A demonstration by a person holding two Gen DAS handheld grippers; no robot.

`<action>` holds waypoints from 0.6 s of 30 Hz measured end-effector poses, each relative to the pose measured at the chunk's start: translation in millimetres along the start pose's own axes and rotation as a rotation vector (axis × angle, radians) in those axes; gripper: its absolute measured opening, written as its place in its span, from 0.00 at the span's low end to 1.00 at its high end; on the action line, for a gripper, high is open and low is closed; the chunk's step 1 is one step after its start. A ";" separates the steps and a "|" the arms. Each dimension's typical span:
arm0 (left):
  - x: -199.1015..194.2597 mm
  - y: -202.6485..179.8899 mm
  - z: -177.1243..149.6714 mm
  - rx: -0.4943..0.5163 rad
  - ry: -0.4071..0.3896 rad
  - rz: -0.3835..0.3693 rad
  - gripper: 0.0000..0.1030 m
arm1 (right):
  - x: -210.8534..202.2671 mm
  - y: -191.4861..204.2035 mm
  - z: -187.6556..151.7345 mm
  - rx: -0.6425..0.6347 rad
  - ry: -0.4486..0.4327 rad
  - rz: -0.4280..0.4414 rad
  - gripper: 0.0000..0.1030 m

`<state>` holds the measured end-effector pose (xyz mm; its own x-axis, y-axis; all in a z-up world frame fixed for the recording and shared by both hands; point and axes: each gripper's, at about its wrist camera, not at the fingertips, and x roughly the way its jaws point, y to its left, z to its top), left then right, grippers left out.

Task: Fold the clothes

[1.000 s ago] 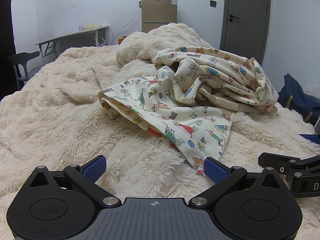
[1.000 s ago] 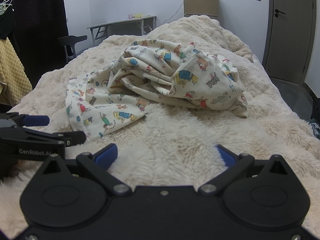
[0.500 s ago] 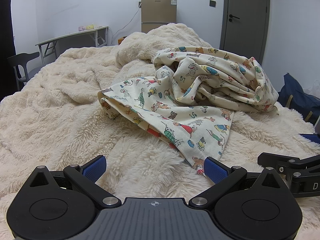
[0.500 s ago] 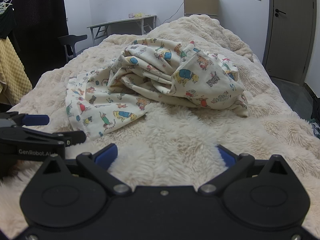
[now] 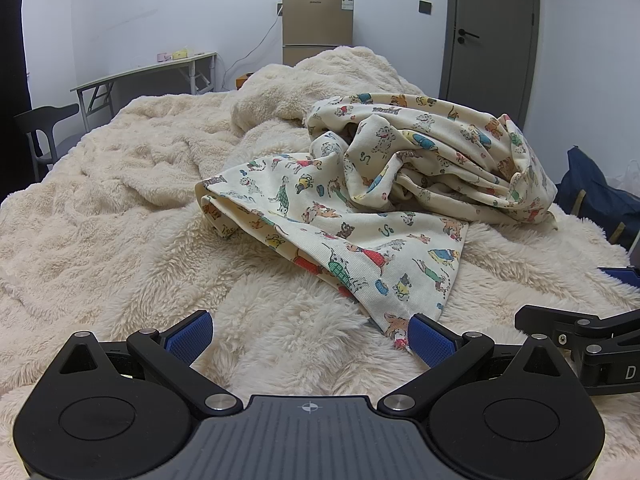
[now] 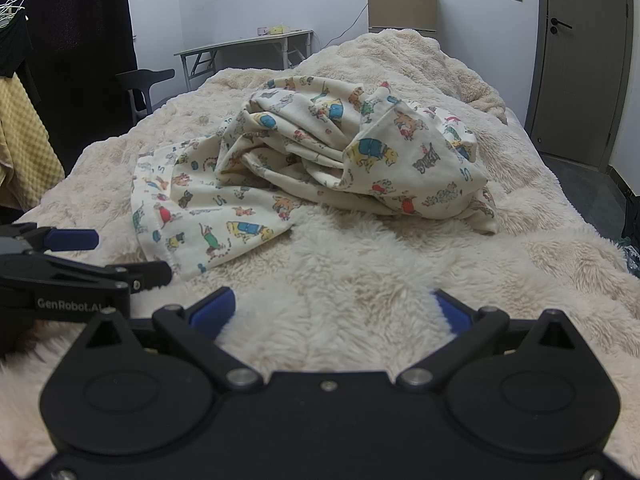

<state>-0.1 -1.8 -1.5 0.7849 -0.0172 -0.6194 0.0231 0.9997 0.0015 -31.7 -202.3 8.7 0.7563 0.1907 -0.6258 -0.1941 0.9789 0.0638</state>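
Note:
A cream garment printed with small cartoon animals (image 5: pixel 384 200) lies crumpled on a fluffy cream blanket (image 5: pixel 120 240), one flat part stretched toward me. In the left wrist view my left gripper (image 5: pixel 308 334) stands open low over the blanket, its right blue pad right beside the garment's near corner. The right wrist view shows the same garment (image 6: pixel 320 168) bunched ahead, and my right gripper (image 6: pixel 332 312) is open over bare blanket (image 6: pixel 360 272) short of it. Each gripper shows at the edge of the other's view: the left gripper (image 6: pixel 92 256), the right gripper (image 5: pixel 576 320).
A brown fridge (image 5: pixel 318 24) with jars on top stands at the far wall, a grey door (image 5: pixel 492 40) to its right. A folding table (image 5: pixel 152 76) and dark chair (image 5: pixel 44 128) stand left of the bed. A dark blue bag (image 5: pixel 596 196) lies at the right.

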 end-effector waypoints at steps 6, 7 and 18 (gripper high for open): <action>-0.1 0.3 -0.1 0.000 0.000 -0.001 1.00 | -0.1 0.1 -0.1 0.000 0.000 0.000 1.00; -0.3 0.5 -0.1 0.000 0.000 -0.001 1.00 | -0.1 0.0 -0.2 0.000 0.001 0.000 1.00; 1.6 2.3 0.9 -0.012 0.007 -0.009 1.00 | -0.3 -0.8 -0.5 -0.002 0.000 0.002 1.00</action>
<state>1.8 0.4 -1.8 0.7803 -0.0259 -0.6249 0.0222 0.9997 -0.0137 -32.1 -203.2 8.4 0.7558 0.1922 -0.6259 -0.1965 0.9785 0.0632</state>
